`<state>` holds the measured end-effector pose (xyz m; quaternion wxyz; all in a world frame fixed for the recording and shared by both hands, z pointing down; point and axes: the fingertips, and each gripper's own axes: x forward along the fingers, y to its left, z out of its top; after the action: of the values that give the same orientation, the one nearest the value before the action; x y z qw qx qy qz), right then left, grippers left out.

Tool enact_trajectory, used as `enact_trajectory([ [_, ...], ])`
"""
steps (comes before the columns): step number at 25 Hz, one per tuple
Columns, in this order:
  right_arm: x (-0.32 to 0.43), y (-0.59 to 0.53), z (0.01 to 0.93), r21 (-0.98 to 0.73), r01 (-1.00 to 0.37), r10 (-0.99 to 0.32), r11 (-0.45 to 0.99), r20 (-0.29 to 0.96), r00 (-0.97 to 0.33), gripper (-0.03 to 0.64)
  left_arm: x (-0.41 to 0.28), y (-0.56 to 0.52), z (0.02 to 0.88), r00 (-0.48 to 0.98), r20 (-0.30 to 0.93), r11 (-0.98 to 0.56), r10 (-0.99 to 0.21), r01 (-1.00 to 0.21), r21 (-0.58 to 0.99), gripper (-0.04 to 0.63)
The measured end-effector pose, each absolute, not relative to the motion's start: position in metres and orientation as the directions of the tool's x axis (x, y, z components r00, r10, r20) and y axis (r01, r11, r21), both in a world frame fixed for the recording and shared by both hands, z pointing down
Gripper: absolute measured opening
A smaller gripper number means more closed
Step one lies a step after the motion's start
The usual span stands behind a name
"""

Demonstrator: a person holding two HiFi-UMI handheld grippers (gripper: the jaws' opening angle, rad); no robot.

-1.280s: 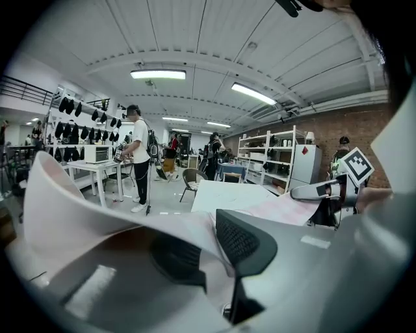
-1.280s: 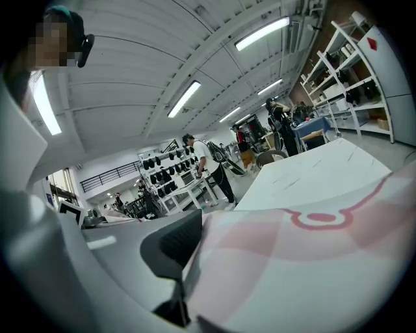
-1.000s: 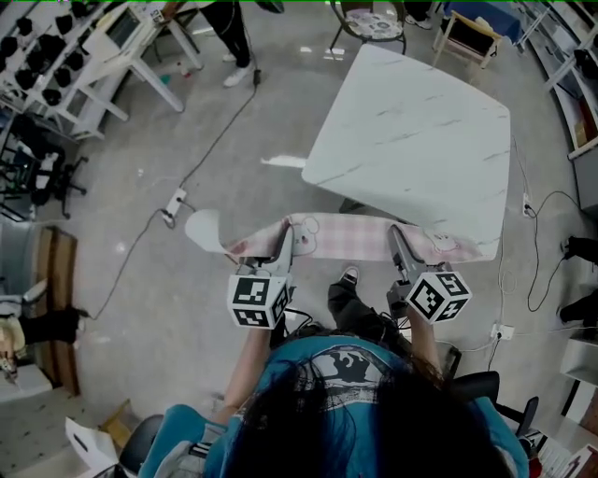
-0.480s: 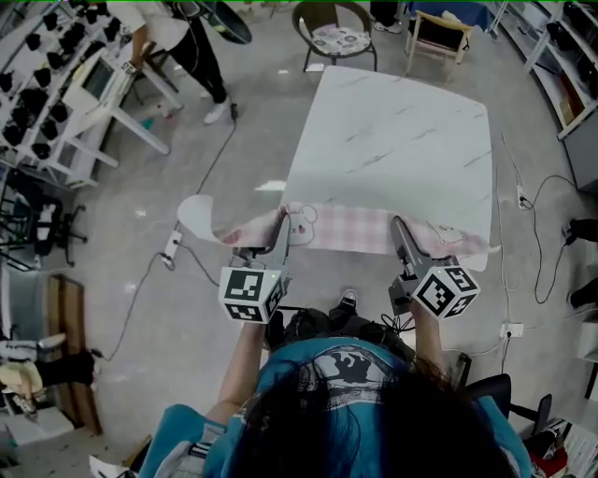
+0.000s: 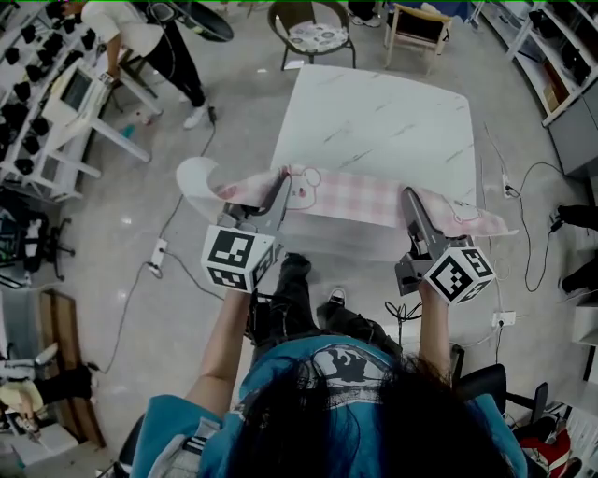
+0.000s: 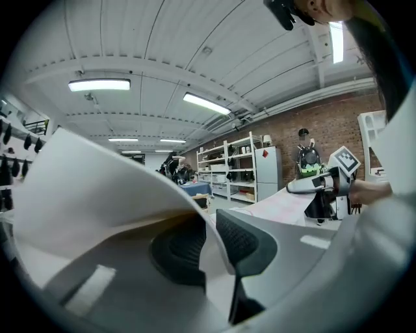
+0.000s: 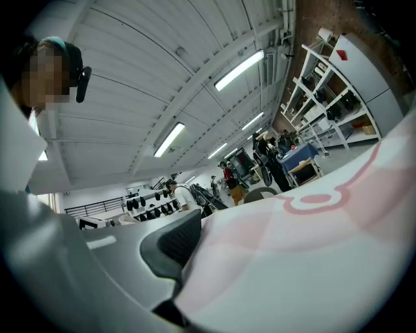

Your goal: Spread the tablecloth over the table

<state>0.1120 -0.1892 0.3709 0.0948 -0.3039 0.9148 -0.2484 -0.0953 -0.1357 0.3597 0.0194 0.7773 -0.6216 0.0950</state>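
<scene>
A pink checked tablecloth [image 5: 360, 198] with a bear print hangs stretched between my two grippers, above the near edge of the white marble table [image 5: 383, 121]. My left gripper [image 5: 279, 189] is shut on the cloth's left end, whose loose corner curls out to the left. In the left gripper view the cloth [image 6: 97, 188] runs between the pads of that gripper [image 6: 211, 234]. My right gripper [image 5: 409, 201] holds the right end. Its jaws are opening slightly, with the cloth [image 7: 305, 247] still between them and lying against the visible pad [image 7: 175, 244].
Two chairs [image 5: 313, 33] [image 5: 418, 23] stand beyond the table's far side. A person [image 5: 140, 37] stands at the upper left by a workbench and racks [image 5: 37, 75]. Cables [image 5: 523, 187] and a power strip [image 5: 157, 252] lie on the floor. Shelving [image 5: 561, 75] lines the right.
Both grippers have carried the cloth forward and upward toward the table. It hung short of the table's corner before and now reaches over the near edge.
</scene>
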Motion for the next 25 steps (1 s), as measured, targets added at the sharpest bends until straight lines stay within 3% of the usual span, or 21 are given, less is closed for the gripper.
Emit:
enact_trajectory([
  [11, 0.130, -0.259, 0.315, -0.474, -0.601, -0.721, 0.643, -0.110, -0.684, 0.074, -0.082, -0.246, 0.303, 0.448, 0.084, -0.455, -0.890, -0.886, -0.089, 0.069],
  [25, 0.112, -0.415, 0.277, -0.425, -0.708, -0.808, 0.564, -0.106, -0.580, 0.077, -0.101, -0.435, 0.266, 0.630, 0.016, -0.630, -0.776, -0.777, 0.009, 0.074],
])
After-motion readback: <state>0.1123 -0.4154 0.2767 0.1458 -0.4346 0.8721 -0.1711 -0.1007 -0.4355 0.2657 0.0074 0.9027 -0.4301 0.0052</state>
